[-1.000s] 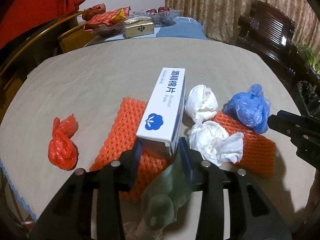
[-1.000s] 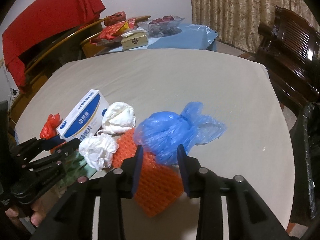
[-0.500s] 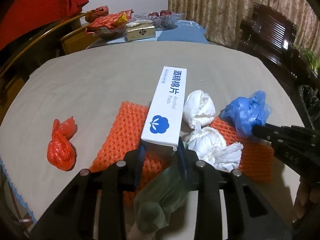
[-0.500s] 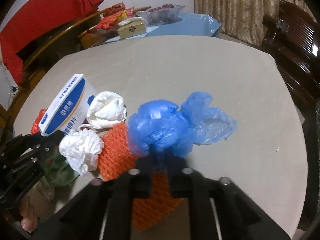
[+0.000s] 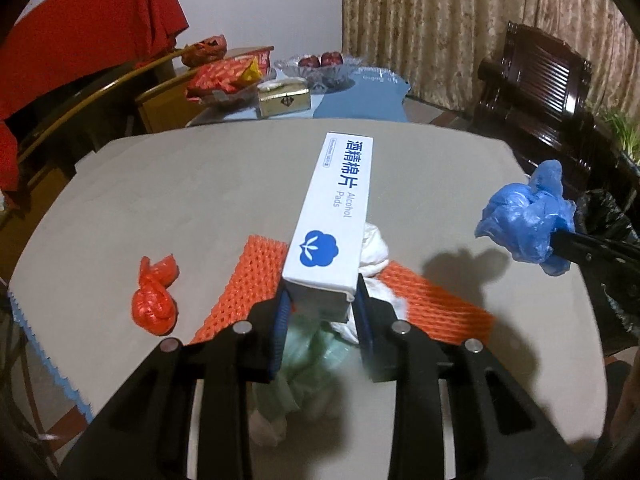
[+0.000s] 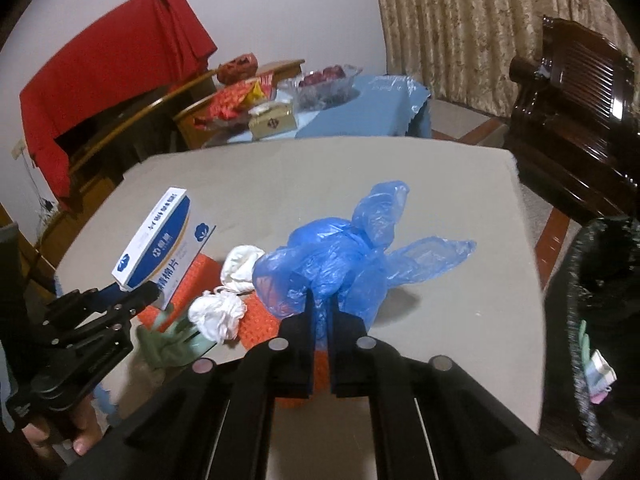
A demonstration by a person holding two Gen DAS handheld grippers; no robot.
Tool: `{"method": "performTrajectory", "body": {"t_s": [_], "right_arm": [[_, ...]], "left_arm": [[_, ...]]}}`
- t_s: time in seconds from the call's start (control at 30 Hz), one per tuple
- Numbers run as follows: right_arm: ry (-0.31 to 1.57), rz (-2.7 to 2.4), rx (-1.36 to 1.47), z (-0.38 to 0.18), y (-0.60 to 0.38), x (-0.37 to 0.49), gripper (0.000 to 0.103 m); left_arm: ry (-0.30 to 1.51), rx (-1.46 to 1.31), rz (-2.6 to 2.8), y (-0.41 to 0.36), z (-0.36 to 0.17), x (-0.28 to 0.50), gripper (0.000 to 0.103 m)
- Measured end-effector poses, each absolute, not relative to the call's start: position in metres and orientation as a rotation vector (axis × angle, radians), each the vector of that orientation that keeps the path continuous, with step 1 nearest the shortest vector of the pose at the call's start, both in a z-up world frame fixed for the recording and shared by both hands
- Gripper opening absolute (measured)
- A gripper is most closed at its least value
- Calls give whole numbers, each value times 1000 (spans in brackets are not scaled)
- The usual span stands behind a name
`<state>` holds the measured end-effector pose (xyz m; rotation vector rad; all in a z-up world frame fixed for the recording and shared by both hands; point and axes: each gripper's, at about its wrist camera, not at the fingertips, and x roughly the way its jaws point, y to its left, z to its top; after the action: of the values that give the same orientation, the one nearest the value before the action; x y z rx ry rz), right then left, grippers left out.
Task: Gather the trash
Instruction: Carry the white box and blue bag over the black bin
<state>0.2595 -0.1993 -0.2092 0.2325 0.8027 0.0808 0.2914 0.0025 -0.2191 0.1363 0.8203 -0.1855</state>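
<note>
The right gripper (image 6: 320, 308), clamped on the blue bag (image 6: 340, 256), had the black bin (image 6: 592, 320) at frame right.

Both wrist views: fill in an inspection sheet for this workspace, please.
Surface: beige table, mostly bare.
Job's things: alcohol pads box and blue bag, both lifted; red bag, orange foam nets, white tissue wads and a green bag still down.
Clutter: nothing seen.
Grippers: left gripper clamps the box; right gripper pinches the blue bag.
Cables: nothing seen.
Surroundings: black bin bag at right, side table with snacks, curtain, dark chair.
</note>
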Motion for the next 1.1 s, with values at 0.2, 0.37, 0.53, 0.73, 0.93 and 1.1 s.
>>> {"method": "performTrajectory", "body": {"t_s": [0.2, 0.37, 0.53, 0.73, 0.93, 1.1], "right_arm": [[753, 75, 226, -175, -217, 222, 5], [730, 58, 239, -158, -236, 194, 5], [715, 32, 242, -146, -258, 170, 5], [694, -2, 238, -135, -284, 148, 5], [672, -34, 234, -126, -308, 132, 5], [672, -67, 238, -125, -332, 126, 5]], "left_arm": [[806, 115, -193, -16, -193, 260, 29], [803, 103, -211, -40, -177, 230, 29], [805, 91, -220, -64, -164, 210, 29], [794, 92, -236, -91, -151, 192, 29], [790, 92, -262, -118, -142, 180, 29], [805, 93, -283, -147, -141, 174, 29]]}}
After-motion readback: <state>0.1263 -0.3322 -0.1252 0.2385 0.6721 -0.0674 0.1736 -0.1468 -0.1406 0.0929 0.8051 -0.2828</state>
